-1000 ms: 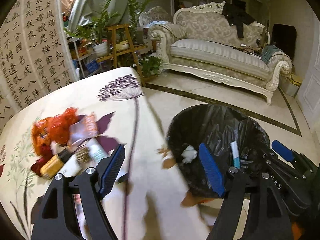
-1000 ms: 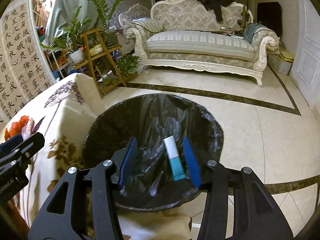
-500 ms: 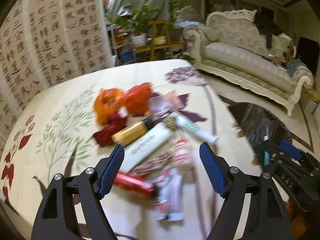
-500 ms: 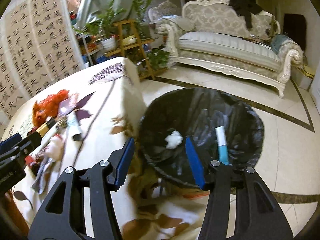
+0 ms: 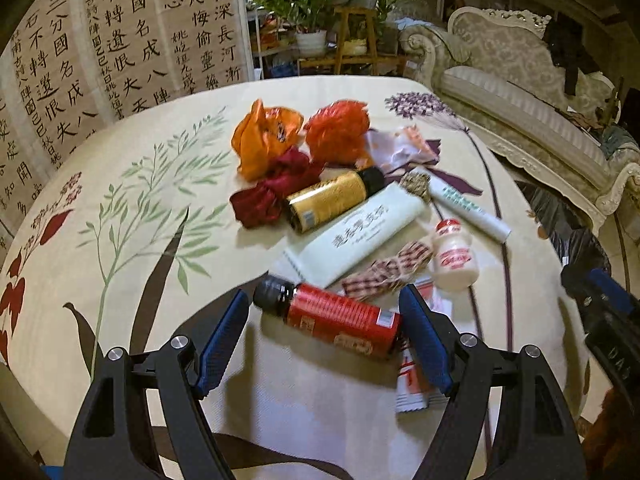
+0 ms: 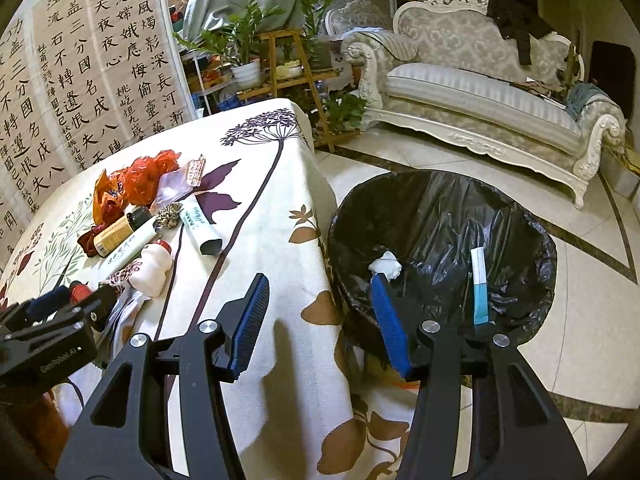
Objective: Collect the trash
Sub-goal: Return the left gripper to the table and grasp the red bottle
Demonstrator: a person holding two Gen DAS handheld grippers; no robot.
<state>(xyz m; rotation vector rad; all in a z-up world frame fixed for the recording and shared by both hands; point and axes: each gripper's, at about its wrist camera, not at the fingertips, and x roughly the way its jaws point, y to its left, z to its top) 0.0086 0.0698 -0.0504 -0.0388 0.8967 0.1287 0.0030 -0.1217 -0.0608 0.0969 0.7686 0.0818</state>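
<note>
My left gripper is spread wide with nothing held, its blue pads either side of a red cylindrical bottle with a black cap lying on the floral tablecloth. Beyond that bottle lie a white tube, a gold bottle and crumpled orange wrappers. My right gripper gapes empty over the cloth's edge, beside the black-lined bin, which holds a white wad and a blue-white tube.
</note>
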